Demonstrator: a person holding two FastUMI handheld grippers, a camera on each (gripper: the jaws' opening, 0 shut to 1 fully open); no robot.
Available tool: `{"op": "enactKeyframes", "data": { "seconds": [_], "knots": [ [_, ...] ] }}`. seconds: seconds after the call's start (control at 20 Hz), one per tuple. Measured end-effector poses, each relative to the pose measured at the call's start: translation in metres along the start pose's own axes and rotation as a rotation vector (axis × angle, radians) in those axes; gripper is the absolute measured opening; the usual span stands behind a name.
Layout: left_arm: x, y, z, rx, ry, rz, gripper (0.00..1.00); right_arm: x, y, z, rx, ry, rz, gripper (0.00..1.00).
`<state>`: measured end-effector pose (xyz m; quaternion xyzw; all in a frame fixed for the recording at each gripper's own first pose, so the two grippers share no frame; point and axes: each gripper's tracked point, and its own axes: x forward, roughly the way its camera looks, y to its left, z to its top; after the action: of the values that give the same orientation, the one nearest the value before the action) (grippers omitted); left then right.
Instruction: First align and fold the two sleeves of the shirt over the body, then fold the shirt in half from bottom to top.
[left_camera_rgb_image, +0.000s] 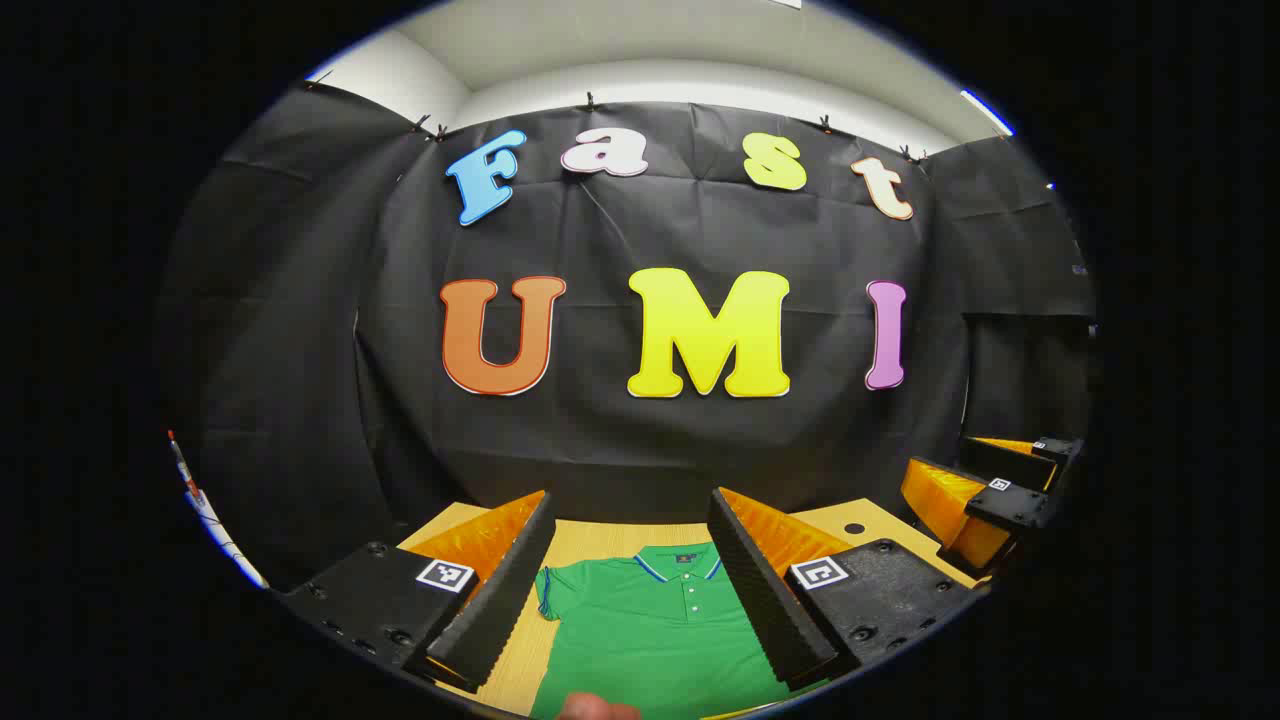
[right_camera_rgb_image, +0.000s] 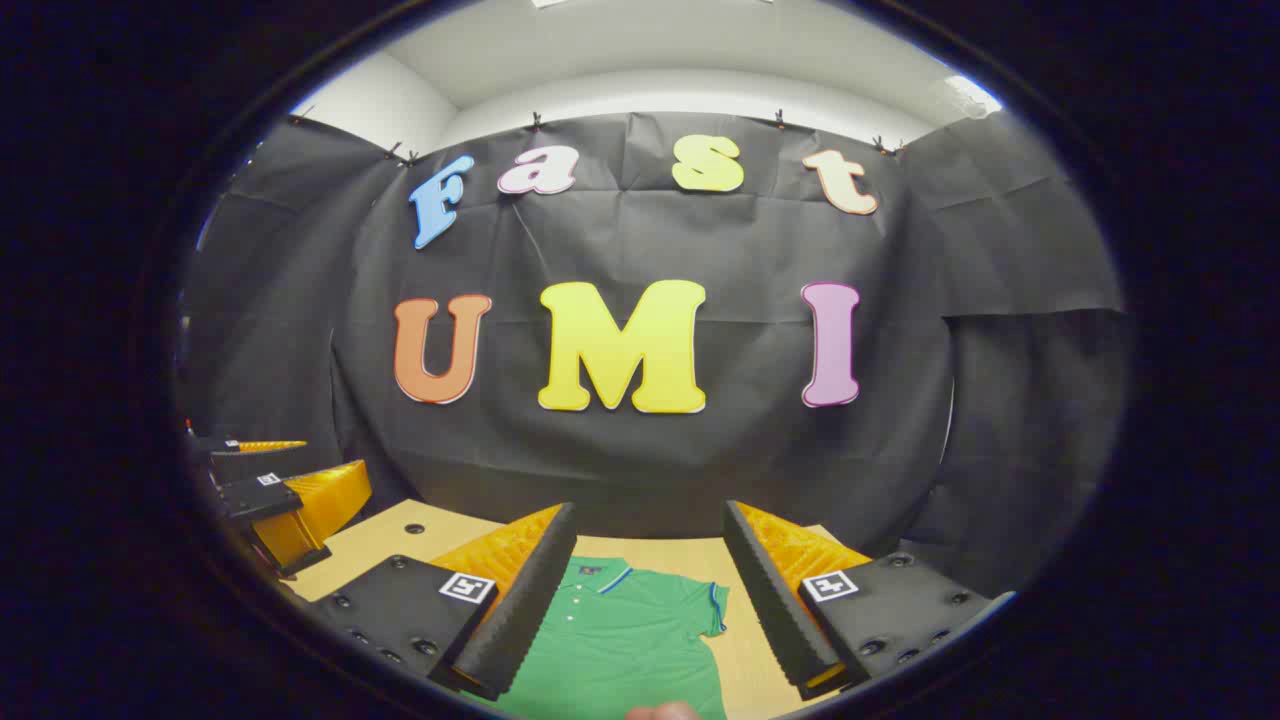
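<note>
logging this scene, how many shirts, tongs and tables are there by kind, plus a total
green polo shirt: 1
tongs: 2, the left and the right, both open above the shirt
wooden table: 1
total: 4

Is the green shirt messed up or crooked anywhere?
Nothing stands out. The green shirt lies flat on the table, collar away from the grippers, sleeves spread out and not yet folded. Both the left gripper and right gripper are open above it.
</note>
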<state>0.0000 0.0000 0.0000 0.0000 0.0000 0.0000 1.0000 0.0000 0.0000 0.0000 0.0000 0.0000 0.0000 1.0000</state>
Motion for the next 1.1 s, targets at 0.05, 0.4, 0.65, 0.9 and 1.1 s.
{"op": "enactKeyframes", "data": {
  "seconds": [0.05,0.4,0.65,0.9,1.1],
  "knots": [
    [0.0,-0.002,0.0,-0.001,-0.002,0.001,0.99,0.0,-0.002,0.002,0.0,-0.001,-0.001,0.89],
    [0.001,-0.006,-0.002,-0.001,0.008,0.001,0.99,0.004,-0.009,0.0,-0.012,0.012,0.004,0.89],
    [0.006,-0.008,-0.005,-0.009,0.021,-0.001,0.99,0.005,-0.008,-0.002,-0.023,0.021,0.019,0.89],
    [0.006,-0.008,-0.004,-0.006,0.017,0.006,0.99,0.007,-0.012,-0.005,-0.026,0.026,0.023,0.89],
    [0.006,-0.01,-0.011,-0.009,0.035,0.008,0.99,0.01,-0.017,-0.014,-0.027,0.052,0.028,0.89]
  ]
}}
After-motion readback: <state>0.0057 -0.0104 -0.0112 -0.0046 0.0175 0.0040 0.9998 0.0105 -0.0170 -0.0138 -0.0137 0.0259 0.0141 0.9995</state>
